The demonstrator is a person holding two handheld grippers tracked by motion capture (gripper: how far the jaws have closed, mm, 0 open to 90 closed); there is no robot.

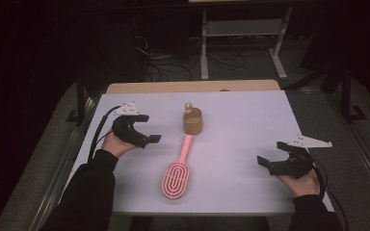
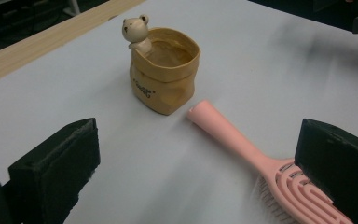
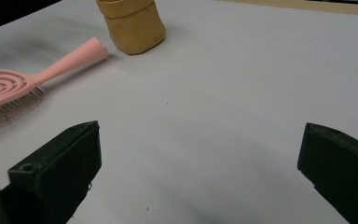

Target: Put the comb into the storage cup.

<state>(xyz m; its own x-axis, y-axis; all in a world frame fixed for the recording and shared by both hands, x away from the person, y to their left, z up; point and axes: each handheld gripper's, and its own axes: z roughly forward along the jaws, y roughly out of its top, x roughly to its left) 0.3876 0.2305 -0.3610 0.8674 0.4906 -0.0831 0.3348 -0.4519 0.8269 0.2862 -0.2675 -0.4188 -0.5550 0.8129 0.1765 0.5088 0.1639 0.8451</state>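
A pink hairbrush (image 1: 177, 171) lies bristles down at mid-table, its handle pointing at a tan bag-shaped pot (image 1: 192, 121) with a small bear figure on the rim. My left gripper (image 1: 149, 129) hovers open to the left of both, empty. In the left gripper view the pot (image 2: 165, 79) stands ahead and the hairbrush (image 2: 261, 158) runs toward the right jaw of the left gripper (image 2: 198, 142). My right gripper (image 1: 271, 153) is open and empty, well right of the brush. The right gripper view has the right gripper (image 3: 198, 144) over bare table, with the hairbrush (image 3: 37, 74) and pot (image 3: 133, 23) far left.
A pale sheet covers the table (image 1: 250, 120), with a wooden strip (image 1: 192, 86) along its far edge. Beyond it a metal shelf frame (image 1: 243, 33) and loose cables lie on the dark floor. The person's sleeves enter from the bottom.
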